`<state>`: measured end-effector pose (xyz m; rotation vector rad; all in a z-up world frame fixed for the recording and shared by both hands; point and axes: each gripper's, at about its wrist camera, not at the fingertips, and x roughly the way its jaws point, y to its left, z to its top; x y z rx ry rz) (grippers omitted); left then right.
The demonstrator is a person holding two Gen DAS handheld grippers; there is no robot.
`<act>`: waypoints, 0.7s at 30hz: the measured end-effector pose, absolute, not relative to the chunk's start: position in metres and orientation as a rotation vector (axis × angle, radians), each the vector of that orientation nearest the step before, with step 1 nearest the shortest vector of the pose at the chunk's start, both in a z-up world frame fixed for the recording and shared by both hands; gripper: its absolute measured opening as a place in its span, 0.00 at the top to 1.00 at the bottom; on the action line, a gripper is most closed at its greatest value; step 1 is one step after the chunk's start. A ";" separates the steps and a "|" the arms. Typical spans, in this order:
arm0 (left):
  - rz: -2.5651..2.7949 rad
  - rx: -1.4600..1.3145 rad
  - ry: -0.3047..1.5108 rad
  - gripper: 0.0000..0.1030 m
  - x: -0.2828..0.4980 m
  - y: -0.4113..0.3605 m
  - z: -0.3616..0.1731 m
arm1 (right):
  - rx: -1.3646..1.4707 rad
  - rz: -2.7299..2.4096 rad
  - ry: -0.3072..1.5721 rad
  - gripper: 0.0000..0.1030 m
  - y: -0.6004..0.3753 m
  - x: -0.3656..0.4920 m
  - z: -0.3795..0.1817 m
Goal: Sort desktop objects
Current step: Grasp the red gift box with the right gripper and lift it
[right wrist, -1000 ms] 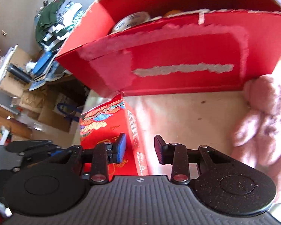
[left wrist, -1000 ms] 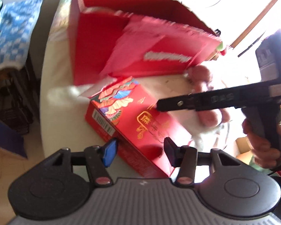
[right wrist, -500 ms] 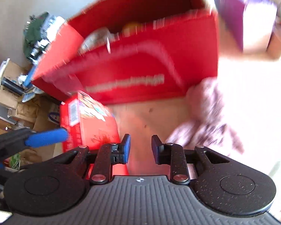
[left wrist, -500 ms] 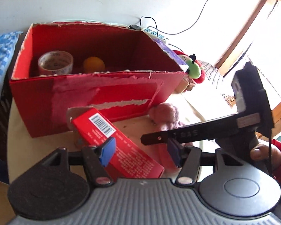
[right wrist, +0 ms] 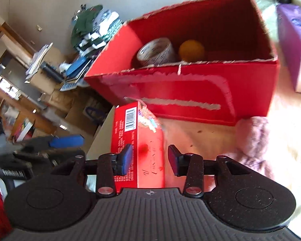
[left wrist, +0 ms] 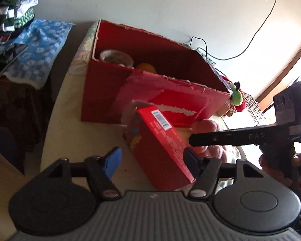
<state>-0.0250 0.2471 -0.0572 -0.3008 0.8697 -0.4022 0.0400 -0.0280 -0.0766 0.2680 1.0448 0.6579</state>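
A small red carton with a barcode stands tilted on the table in front of a big open red box. It also shows in the right wrist view. My left gripper is open, its fingers on either side of the carton with a gap on the left. My right gripper is open around the carton's near end. The big red box holds a tape roll and an orange ball. A pink plush toy lies to the right of the carton.
A purple tissue box stands right of the red box. A green and red plush sits behind the box corner. A blue checked cloth with stacked clothes lies off the table's left edge. A cable runs along the wall.
The carton has been tipped up from lying flat to standing tilted. Both grippers have pulled back and risen, and the right gripper's fingers have spread wider around the carton.
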 end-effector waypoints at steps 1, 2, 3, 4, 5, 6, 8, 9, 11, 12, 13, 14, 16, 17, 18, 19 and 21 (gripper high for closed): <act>-0.401 -0.303 0.871 0.33 -0.026 0.239 -0.060 | 0.272 0.662 1.057 0.58 -0.026 0.043 -0.078; -0.408 -0.313 0.875 0.33 -0.026 0.233 -0.062 | 0.280 0.665 1.069 0.56 -0.026 0.046 -0.080; -0.418 -0.327 0.881 0.31 -0.025 0.227 -0.063 | 0.296 0.672 1.083 0.56 -0.025 0.050 -0.082; -0.423 -0.327 0.891 0.31 -0.024 0.219 -0.065 | 0.313 0.680 1.097 0.56 -0.025 0.053 -0.084; -0.421 -0.310 0.903 0.32 -0.022 0.211 -0.068 | 0.336 0.689 1.114 0.56 -0.025 0.057 -0.086; -0.415 -0.287 0.915 0.34 -0.020 0.202 -0.070 | 0.358 0.697 1.131 0.56 -0.024 0.061 -0.088; -0.413 -0.278 0.935 0.36 -0.015 0.195 -0.075 | 0.392 0.713 1.157 0.56 -0.022 0.068 -0.091; -0.414 -0.277 0.945 0.34 -0.013 0.192 -0.078 | 0.394 0.725 1.167 0.56 -0.021 0.070 -0.092; -0.406 -0.298 0.952 0.34 -0.006 0.192 -0.081 | 0.398 0.743 1.185 0.55 -0.016 0.074 -0.095; -0.402 -0.303 0.952 0.34 -0.004 0.192 -0.082 | 0.400 0.749 1.194 0.51 -0.014 0.076 -0.098; -0.398 -0.305 0.951 0.34 -0.001 0.192 -0.083 | 0.404 0.756 1.203 0.51 -0.011 0.078 -0.100; -0.392 -0.299 0.952 0.34 0.001 0.191 -0.084 | 0.418 0.763 1.222 0.46 -0.010 0.080 -0.103; -0.381 -0.279 0.955 0.33 0.004 0.188 -0.087 | 0.443 0.769 1.263 0.42 -0.008 0.082 -0.109; -0.376 -0.270 0.957 0.32 0.005 0.185 -0.087 | 0.444 0.771 1.267 0.41 -0.008 0.082 -0.109; -0.371 -0.261 0.958 0.33 0.005 0.183 -0.087 | 0.445 0.773 1.271 0.41 -0.008 0.082 -0.109; -0.368 -0.250 0.960 0.33 0.004 0.180 -0.087 | 0.445 0.775 1.275 0.42 -0.008 0.082 -0.108; -0.363 -0.226 0.965 0.33 0.001 0.174 -0.083 | 0.434 0.774 1.285 0.42 -0.009 0.078 -0.104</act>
